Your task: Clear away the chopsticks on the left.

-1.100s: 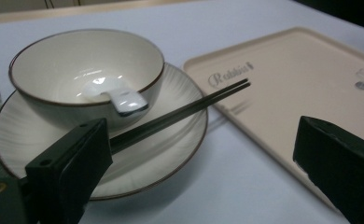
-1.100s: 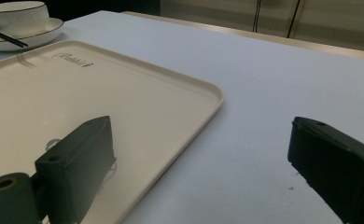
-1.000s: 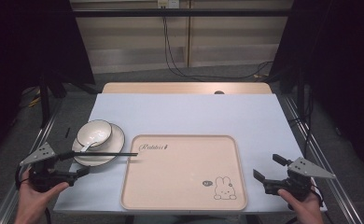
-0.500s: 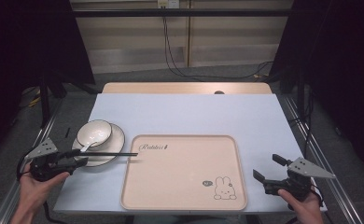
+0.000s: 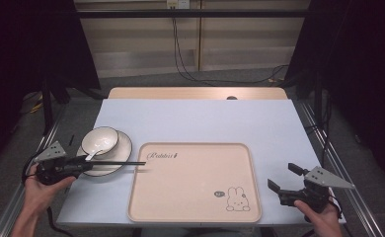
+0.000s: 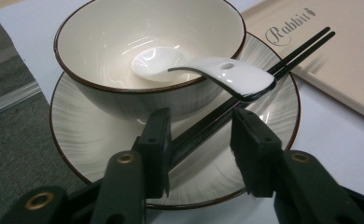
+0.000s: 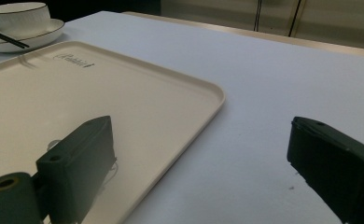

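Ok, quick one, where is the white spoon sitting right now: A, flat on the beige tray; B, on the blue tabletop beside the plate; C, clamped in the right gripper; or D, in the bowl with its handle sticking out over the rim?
D: the left gripper view shows the white spoon with its scoop inside the bowl and its handle resting over the rim, above the black chopsticks on the plate.

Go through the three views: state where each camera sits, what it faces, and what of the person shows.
High view: fixed above the table's near side, facing forward and down; both hands and forearms, left gripper, right gripper.
Left gripper view: rides the left gripper, facing bowl, spoon, chopsticks; own fingers.
Right gripper view: rides the right gripper, facing tray; own fingers.
All share tray, bowl.
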A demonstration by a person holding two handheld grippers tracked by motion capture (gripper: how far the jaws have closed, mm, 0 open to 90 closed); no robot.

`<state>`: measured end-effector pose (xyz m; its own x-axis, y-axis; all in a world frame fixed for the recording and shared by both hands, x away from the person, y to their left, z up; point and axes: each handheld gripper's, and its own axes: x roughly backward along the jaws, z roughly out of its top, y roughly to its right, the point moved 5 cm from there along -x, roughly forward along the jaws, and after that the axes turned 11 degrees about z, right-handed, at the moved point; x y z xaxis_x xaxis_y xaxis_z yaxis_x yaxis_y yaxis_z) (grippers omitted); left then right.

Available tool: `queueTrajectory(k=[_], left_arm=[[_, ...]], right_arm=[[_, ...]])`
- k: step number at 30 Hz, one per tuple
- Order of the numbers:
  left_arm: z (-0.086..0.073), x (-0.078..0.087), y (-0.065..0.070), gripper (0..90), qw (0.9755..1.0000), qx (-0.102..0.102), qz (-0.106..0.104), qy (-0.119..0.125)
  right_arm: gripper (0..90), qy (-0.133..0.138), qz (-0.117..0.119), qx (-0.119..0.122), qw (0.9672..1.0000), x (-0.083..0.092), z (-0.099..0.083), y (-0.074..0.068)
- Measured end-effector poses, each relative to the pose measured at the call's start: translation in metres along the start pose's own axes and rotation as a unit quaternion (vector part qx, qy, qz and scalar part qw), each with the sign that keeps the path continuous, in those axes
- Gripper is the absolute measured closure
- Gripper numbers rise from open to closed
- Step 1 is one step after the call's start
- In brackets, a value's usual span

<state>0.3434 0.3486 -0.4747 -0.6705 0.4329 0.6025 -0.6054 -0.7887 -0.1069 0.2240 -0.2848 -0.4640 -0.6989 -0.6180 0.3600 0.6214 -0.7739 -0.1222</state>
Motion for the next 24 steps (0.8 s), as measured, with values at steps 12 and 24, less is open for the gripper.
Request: queueTrajectory(k=[12, 24], left_arm=[[-0.007, -0.006, 0.002, 60.6, 0.9997, -0.023, -0.001, -0.005], [-0.002, -0.008, 0.015, 67.3, 0.9981, -0.055, -0.017, -0.022]], right_arm=[[7.7, -0.002, 0.0, -0.002, 1.0, 0.0, 0.0, 0.0], [7.7, -0.003, 0.002, -0.003, 1.0, -0.001, -0.001, 0.0]])
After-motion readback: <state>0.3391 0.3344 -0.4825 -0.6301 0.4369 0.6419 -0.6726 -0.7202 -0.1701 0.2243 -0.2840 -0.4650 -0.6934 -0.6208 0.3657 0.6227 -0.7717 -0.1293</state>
